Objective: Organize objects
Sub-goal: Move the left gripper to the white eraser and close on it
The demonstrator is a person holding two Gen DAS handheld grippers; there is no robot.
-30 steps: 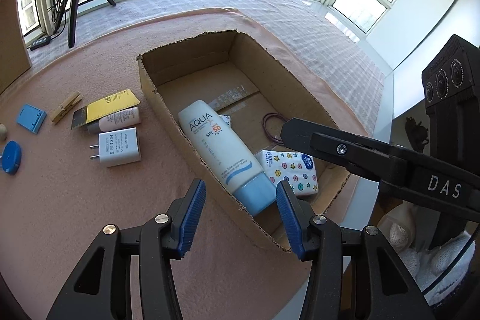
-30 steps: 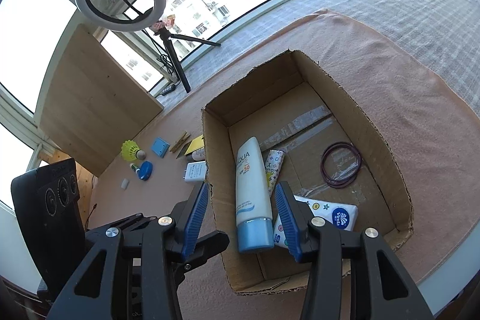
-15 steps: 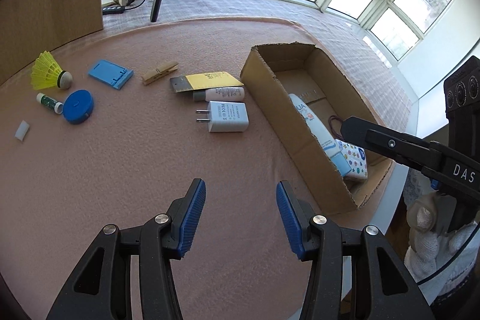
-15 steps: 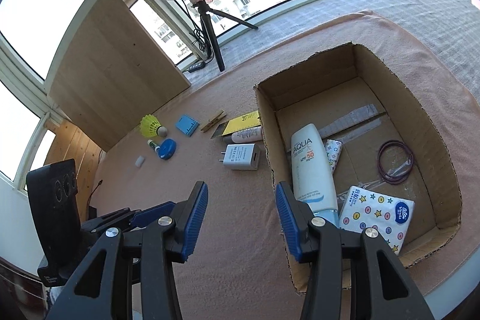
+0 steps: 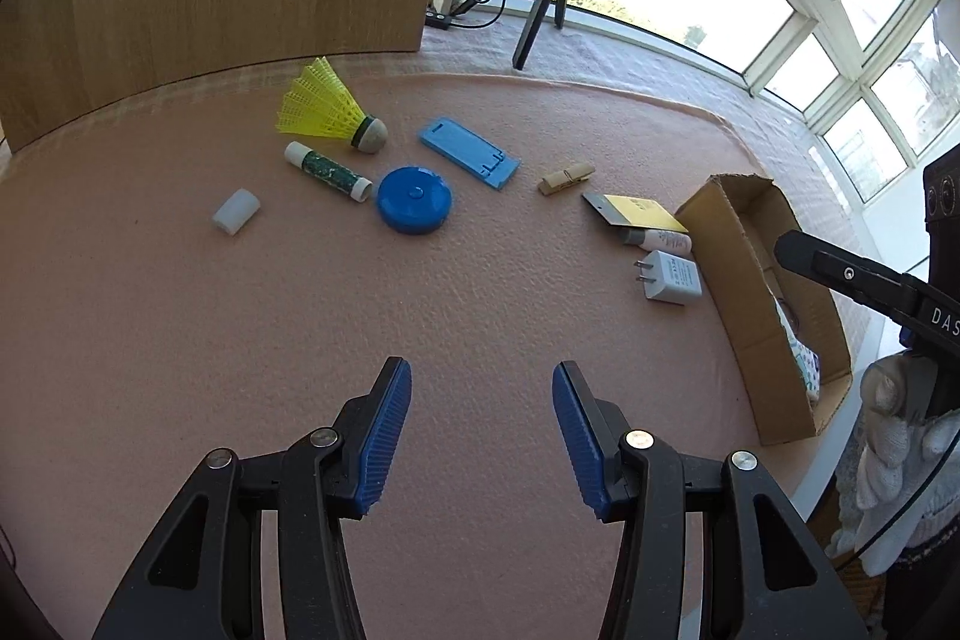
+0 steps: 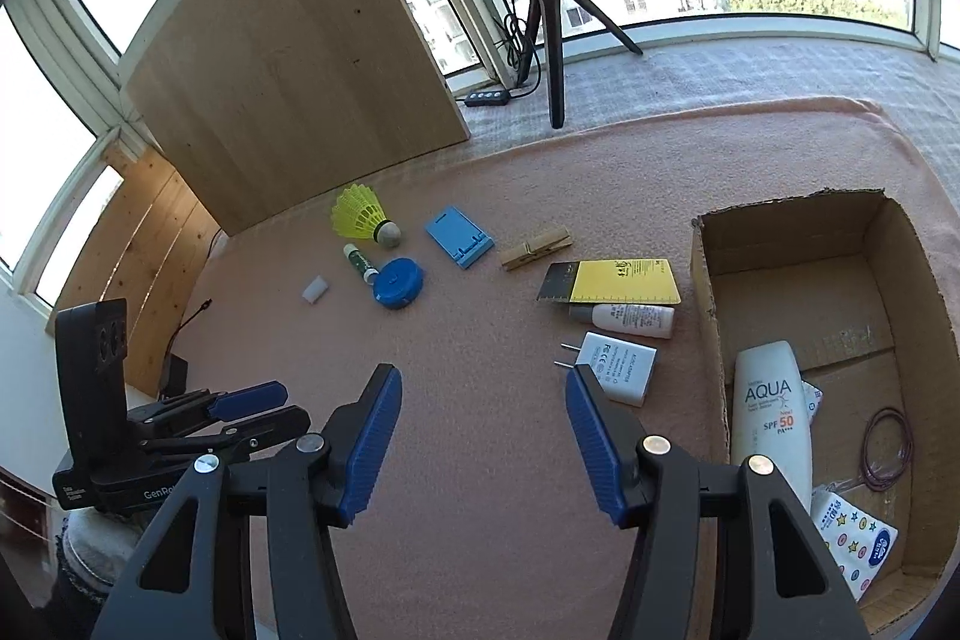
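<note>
Sunscreen tube [image 6: 771, 415] lies lengthwise in box [image 6: 708, 280] — cap nearest.

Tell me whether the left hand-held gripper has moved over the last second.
Yes. The left hand-held gripper has swung left, away from the cardboard box, which now sits at its view's right edge, toward the loose items.

a salmon-pink felt mat [image 6: 480, 460] carries a neon-yellow shuttlecock [image 6: 360, 220] with a grey cork tip, a round royal-blue case [image 6: 398, 283], a sky-blue phone stand [image 6: 459, 237], a pale-wood clothespin [image 6: 536, 248] and a yellow-and-black card [image 6: 618, 282]. a white charger [image 6: 615, 367] shows grey print. in the brown cardboard box [image 6: 912, 280], a white sunscreen tube [image 6: 770, 418] reads "aqua" in blue beside a white tissue pack [image 6: 855, 541] dotted with multicoloured stars and smileys, and a maroon hair tie [image 6: 888, 451].
</note>
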